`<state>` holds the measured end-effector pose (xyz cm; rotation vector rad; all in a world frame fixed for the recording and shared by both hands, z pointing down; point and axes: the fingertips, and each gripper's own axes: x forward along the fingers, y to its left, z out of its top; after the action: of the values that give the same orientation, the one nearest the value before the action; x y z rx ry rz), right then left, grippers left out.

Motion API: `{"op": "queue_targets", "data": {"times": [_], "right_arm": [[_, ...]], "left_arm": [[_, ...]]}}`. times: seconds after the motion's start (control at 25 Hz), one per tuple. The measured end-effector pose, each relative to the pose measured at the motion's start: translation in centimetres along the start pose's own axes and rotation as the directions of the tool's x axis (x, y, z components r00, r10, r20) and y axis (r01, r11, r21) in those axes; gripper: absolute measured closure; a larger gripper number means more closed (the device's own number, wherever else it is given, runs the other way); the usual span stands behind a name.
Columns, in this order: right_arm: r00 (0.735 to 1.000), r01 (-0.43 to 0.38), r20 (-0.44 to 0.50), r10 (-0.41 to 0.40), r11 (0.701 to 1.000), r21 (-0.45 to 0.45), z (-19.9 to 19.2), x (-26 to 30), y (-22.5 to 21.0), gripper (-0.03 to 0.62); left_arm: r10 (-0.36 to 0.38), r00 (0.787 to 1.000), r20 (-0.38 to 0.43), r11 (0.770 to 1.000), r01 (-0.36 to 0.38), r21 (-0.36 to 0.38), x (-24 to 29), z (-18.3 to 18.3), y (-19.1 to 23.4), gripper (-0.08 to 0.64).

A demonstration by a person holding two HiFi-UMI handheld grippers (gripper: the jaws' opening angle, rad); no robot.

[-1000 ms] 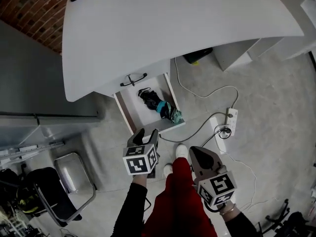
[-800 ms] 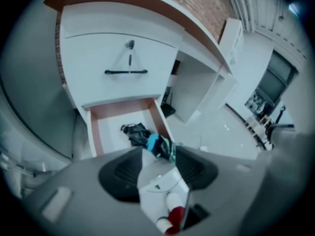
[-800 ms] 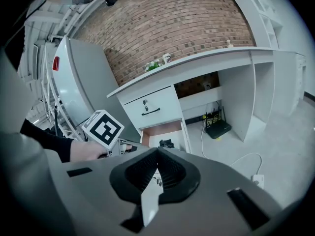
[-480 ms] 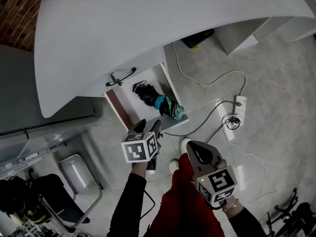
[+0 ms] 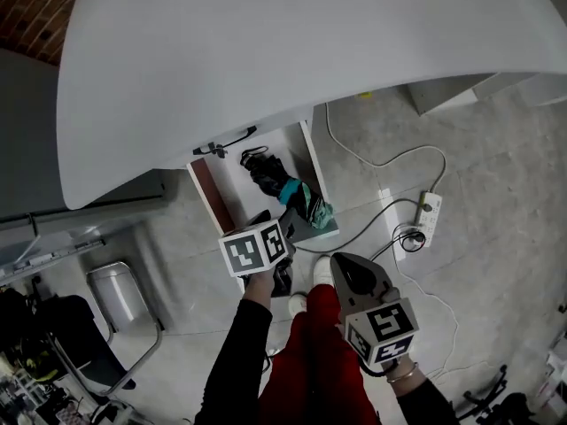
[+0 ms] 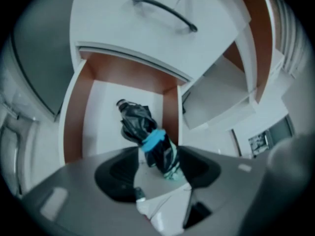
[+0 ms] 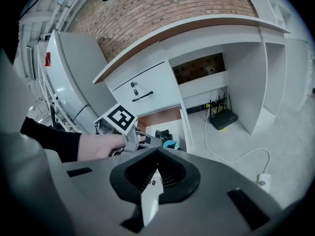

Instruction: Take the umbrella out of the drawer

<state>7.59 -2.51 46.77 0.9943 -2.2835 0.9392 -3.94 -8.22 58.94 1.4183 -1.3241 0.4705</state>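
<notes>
The umbrella (image 5: 288,189) is crinkled black cloth with a faint sheen, bound by a smooth turquoise band. Toward the drawer's front edge its fabric turns paler and patterned. The drawer (image 5: 237,197) has a smooth, matt white floor and reddish-brown side walls that look like wood. The closed drawer front above it carries a thin dark handle (image 6: 163,10), seemingly metal with a dull gloss. The desk top (image 5: 310,42) is smooth matt white. The floor (image 5: 496,175) looks like mottled grey concrete, and the wall (image 5: 27,7) is rough red brick.

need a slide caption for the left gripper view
Left claw, just opening with nothing in it, aimed down at the folded umbrella lying in the open drawer.
</notes>
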Motion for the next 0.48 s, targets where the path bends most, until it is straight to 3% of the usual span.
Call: {"op": "queue_targets", "data": {"times": [0.2,0.48], "right_arm": [[0.997,-0.045,-0.06,0.039,0.993,-0.105,1.2,1.8,-0.1,0.594],[0.989,-0.08,-0.135,0.059,0.984,-0.159,0.9,3.7,0.7,0.594]], "left_arm": [[-0.053,0.997,0.05,0.97,0.064,-0.236,1.7,0.4,-0.1,0.304],[-0.079,0.993,0.092,0.914,0.109,-0.39,3.5,0.3,0.9,0.295]]}}
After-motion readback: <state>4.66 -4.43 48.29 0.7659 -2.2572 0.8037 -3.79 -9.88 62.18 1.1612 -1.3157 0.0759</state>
